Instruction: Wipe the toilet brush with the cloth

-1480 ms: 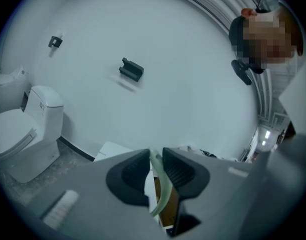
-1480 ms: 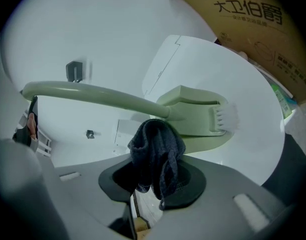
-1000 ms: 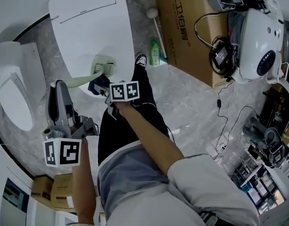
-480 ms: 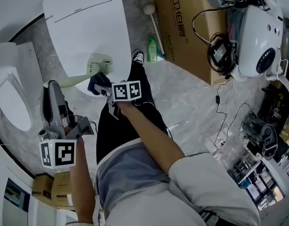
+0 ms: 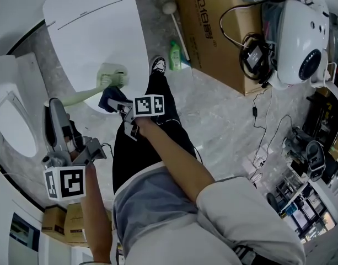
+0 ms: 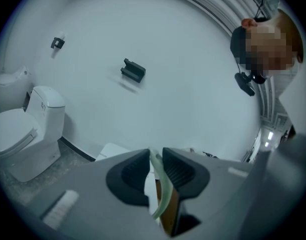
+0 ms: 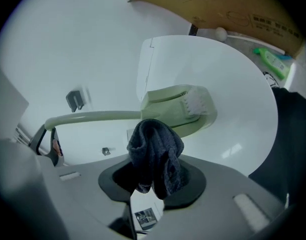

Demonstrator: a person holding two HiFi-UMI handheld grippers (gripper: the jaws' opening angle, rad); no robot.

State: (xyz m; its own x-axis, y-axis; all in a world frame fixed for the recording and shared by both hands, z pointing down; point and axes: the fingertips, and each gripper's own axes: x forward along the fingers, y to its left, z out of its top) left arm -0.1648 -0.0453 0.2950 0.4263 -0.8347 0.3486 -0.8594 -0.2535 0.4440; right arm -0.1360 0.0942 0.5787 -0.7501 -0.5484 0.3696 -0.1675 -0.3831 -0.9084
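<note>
The left gripper (image 5: 54,112) was clenched on the near end of the toilet brush (image 5: 113,75). In the left gripper view its two dark jaws pinched the pale green handle (image 6: 160,194) between them, with only the thin stem showing in the gap of the left gripper (image 6: 155,156). From there the handle ran to the right, and the flat green head with its white bristles hung over the near part of a closed white toilet lid (image 5: 97,32). The right gripper (image 5: 122,105) was grasping a dark blue cloth (image 5: 109,97). In the right gripper view the cloth (image 7: 155,151) stood bunched up out of the closed jaws of the right gripper (image 7: 153,176), just near the neck of the brush (image 7: 177,109) (whether cloth and brush actually touched could not be told from any view). A second toilet (image 5: 14,109) stood at the far left. A cardboard box (image 5: 213,32) lay to the right of the lid, with a green bottle (image 5: 175,56) beside it and the person's shoe (image 5: 157,65) just left of the bottle.
</note>
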